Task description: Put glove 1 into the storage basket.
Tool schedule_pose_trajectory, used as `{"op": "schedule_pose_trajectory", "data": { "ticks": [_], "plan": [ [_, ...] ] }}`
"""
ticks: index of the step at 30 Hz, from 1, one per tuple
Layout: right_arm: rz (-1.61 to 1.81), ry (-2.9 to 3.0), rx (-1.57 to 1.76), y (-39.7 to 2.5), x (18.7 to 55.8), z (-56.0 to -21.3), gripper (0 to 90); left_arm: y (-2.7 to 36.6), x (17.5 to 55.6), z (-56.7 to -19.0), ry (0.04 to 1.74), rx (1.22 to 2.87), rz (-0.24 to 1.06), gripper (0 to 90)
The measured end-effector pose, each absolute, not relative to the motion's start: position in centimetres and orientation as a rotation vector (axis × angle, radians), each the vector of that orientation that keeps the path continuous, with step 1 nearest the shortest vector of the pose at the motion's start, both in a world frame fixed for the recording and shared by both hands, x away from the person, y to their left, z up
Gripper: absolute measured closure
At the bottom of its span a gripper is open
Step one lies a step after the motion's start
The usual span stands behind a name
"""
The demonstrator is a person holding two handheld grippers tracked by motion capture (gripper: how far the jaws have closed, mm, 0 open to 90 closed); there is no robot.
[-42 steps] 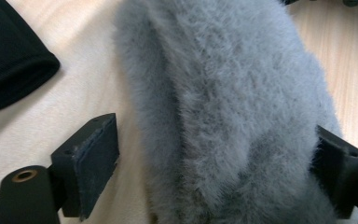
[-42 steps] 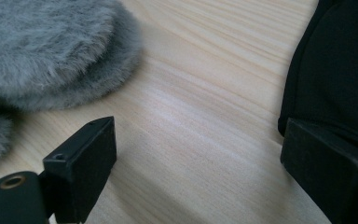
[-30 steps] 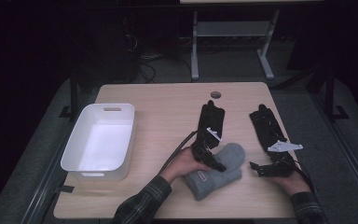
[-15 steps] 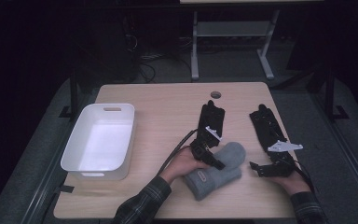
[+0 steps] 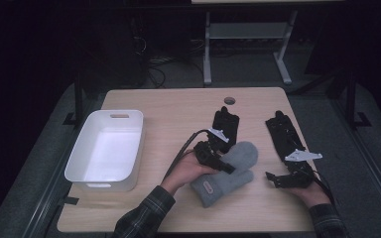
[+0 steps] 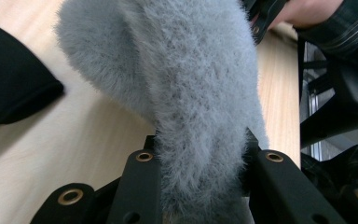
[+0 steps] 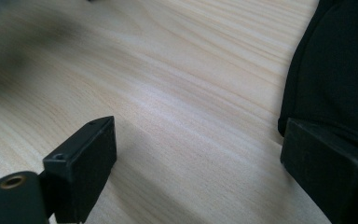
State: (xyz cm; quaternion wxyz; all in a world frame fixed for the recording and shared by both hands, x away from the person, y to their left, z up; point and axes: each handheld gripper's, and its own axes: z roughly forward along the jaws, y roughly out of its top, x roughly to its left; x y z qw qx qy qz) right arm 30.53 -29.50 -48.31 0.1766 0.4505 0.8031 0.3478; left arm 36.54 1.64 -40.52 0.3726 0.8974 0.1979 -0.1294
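grey mitten grabbed, white bin waiting off to the left

high view: left gripper [image 5: 217, 159] clamped on mitten [image 5: 228, 171] mid-table, probably headed for the bin [image 5: 106, 148]; right gripper [image 5: 284, 179] parked by a black glove [image 5: 284, 134]. left gripper view: fluffy mitten [image 6: 186, 93] pinched between jaws, cuff cut off. right gripper view: jaws apart over bare table [image 7: 177, 93], black fabric [image 7: 335, 70] at the edge, blurry up top.

My light wooden table [image 5: 168, 114] carries a white tub [image 5: 106, 148] at its left, two grey mittens [image 5: 225, 171] near the middle and two black gloves [image 5: 225, 126] [image 5: 284, 134] behind them.
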Motion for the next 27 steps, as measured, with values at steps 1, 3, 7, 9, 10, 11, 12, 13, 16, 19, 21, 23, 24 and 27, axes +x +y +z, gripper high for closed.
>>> {"op": "schedule_pose_trajectory", "data": {
  "ticks": [1,3,7,9,10,11,12,13,16,19,21,23,24,27],
  "plan": [
    [0.985,2.274,1.276,-29.5,30.5,-48.3,10.4,2.0,36.6,-40.2,0.509,2.297,-0.323,70.7],
    [0.985,2.274,1.276,-29.5,30.5,-48.3,10.4,2.7,36.7,-39.5,0.518,2.284,-0.308,70.7],
    [0.985,2.273,1.276,-29.5,30.5,-48.3,10.4,4.0,36.9,-38.3,0.543,2.274,-0.266,70.7],
    [0.985,2.273,1.275,-29.5,30.5,-48.3,10.3,4.7,37.0,-37.7,0.553,2.273,-0.248,70.7],
    [0.985,2.273,1.276,-29.5,30.5,-48.3,10.4,5.1,37.0,-37.4,0.563,2.265,-0.238,70.7],
    [0.985,2.273,1.276,-29.5,30.5,-48.3,10.4,5.5,37.1,-37.1,0.573,2.258,-0.232,70.7],
    [0.985,2.273,1.276,-29.5,30.5,-48.3,10.4,5.8,37.1,-36.8,0.583,2.249,-0.221,70.6],
    [0.985,2.273,1.276,-29.5,30.5,-48.3,10.4,6.2,37.2,-36.5,0.586,2.247,-0.210,70.7],
    [0.985,2.273,1.276,-29.5,30.5,-48.3,10.4,7.5,37.4,-35.5,0.605,2.239,-0.176,70.7],
    [0.986,2.273,1.277,-29.5,30.5,-48.3,10.4,8.9,37.7,-34.3,0.617,2.225,-0.146,70.7],
    [0.986,2.273,1.276,-29.5,30.5,-48.3,10.4,9.8,37.7,-33.4,0.622,2.224,-0.123,70.7],
    [0.986,2.273,1.277,-29.5,30.5,-48.3,10.4,10.7,37.7,-32.5,0.635,2.216,-0.095,70.7],
    [0.986,2.273,1.277,-29.5,30.5,-48.3,10.4,11.3,37.8,-32.1,0.637,2.213,-0.084,70.7],
    [0.986,2.272,1.278,-29.5,30.5,-48.3,10.4,12.8,37.9,-30.8,0.664,2.190,-0.051,70.7]
  ]
}}
